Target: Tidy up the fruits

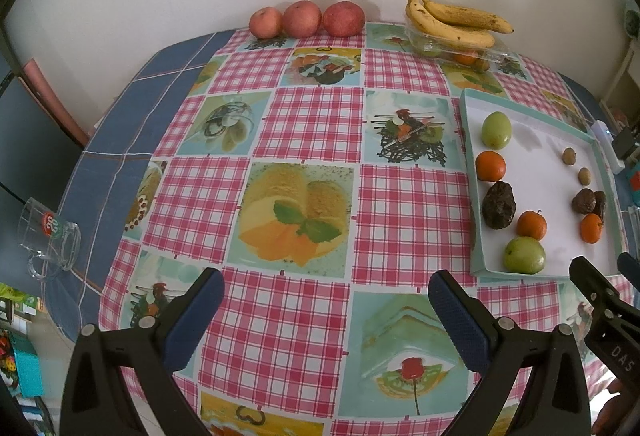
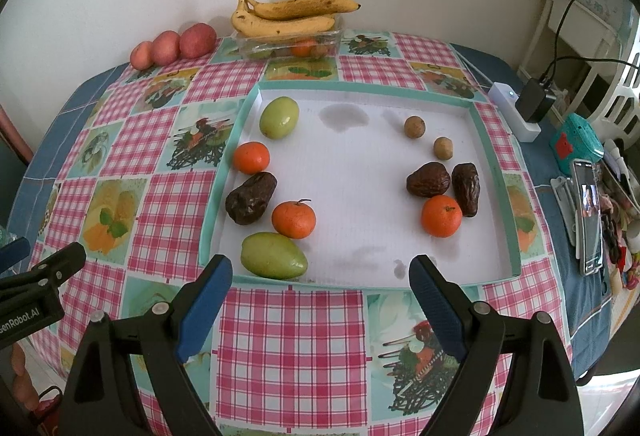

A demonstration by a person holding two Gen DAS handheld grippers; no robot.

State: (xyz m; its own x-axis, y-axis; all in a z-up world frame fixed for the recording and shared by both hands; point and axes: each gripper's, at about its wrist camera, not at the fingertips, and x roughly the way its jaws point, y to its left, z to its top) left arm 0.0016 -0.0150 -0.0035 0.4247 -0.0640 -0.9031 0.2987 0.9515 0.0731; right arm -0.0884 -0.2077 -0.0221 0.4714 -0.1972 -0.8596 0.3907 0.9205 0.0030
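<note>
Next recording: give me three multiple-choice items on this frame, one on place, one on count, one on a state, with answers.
1. Where do the bananas lie?
A. on the clear plastic container
B. in the white tray
C. beside the glass mug

2. How many oranges sit in the tray?
A. one
B. three
C. five

3. How is the right gripper?
A. shut on a mango
B. shut, holding nothing
C. open, holding nothing

Answers: 1 A, they rest across the container by the wall. 2 B, two left, one right. 3 C, the fingers stand wide apart.

I see the tray (image 2: 494,160) lying on the surface (image 2: 292,336), fruit along its left and right sides. Behind it, bananas (image 2: 288,16) rest on a clear box (image 2: 332,34), with three apples (image 2: 174,44) lined up to their left.
</note>
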